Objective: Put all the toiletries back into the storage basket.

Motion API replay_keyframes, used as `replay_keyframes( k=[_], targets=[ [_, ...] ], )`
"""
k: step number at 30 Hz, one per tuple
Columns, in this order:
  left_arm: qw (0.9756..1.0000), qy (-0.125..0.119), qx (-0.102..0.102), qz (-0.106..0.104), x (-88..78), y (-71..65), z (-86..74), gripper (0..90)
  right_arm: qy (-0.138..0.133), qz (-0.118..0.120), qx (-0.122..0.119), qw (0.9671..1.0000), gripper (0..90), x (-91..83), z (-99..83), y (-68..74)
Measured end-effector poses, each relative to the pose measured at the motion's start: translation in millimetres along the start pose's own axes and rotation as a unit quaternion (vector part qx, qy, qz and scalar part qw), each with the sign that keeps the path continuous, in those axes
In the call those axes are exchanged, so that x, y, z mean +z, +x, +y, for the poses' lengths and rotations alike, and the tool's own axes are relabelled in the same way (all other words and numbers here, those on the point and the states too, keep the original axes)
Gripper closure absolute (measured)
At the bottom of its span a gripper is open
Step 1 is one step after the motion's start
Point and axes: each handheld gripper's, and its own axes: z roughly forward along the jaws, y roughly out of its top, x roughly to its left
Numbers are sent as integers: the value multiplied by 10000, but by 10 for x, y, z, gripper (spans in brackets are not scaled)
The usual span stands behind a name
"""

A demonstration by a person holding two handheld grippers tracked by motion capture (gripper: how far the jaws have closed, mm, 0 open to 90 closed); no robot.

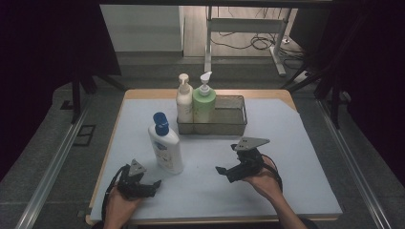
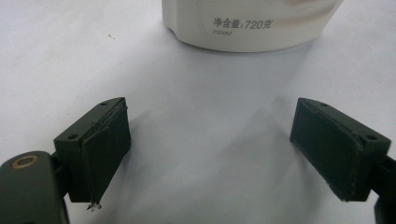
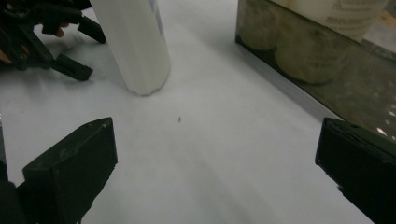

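Blue-capped lotion bottle (image 1: pixel 165 145) stands upright on the white counter (image 1: pixel 286 143), and it's our landmark for everything else. Just behind it and a touch to its right sits a wire mesh basket (image 1: pixel 234 117), holding two pump bottles upright in the end nearest the lotion bottle: a cream one (image 1: pixel 184 100) and a green one (image 1: pixel 204 102), side by side and touching.

Down in front of the lotion bottle and to its left, the left claw (image 1: pixel 154 183) sits low over the counter in the person's left hand (image 1: pixel 119 205), jaws pointing toward the bottle's base. In the left gripper view those jaws stand wide apart with bare counter between them, and the white base of the lotion bottle (image 2: pixel 247 23) sits just ahead, printed text showing, not touched by either jaw.

Over to the right of the lotion bottle, well apart from it, the right claw (image 1: pixel 220 170) is held in the right hand (image 1: pixel 265 181), aimed leftward toward the bottle, its grey three-cornered plate on top. The right gripper view shows its jaws spread wide too, nothing between them but white counter. Ahead of them stands the lotion bottle (image 3: pixel 135 46), with the left claw (image 3: pixel 70 70) beyond it at the upper left, and the basket wall (image 3: pixel 299 74) off to the right with the two bottles behind the mesh.
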Motion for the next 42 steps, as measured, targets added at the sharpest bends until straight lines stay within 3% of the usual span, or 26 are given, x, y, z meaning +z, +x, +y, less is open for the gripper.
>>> replay_keyframes(
  k=[12, 26, 32, 42],
  targets=[
    [10000, -19, -21, 2, 2, -3, 0, 120, -126, 223, -54, 9997, 0, 185, 267, 121],
    [10000, -16, -24, 1, 2, -3, 0, 121, 14, 506, -43, 9987, 0, 390, 579, 331],
    [10000, -16, -22, 1, 2, -3, 0, 121, -83, 514, 40, 9986, 0, 464, 713, 420],
    [10000, -14, -21, 0, 2, -3, 1, 121, -177, 247, -228, 9993, 46, 637, 912, 604]
  ],
)
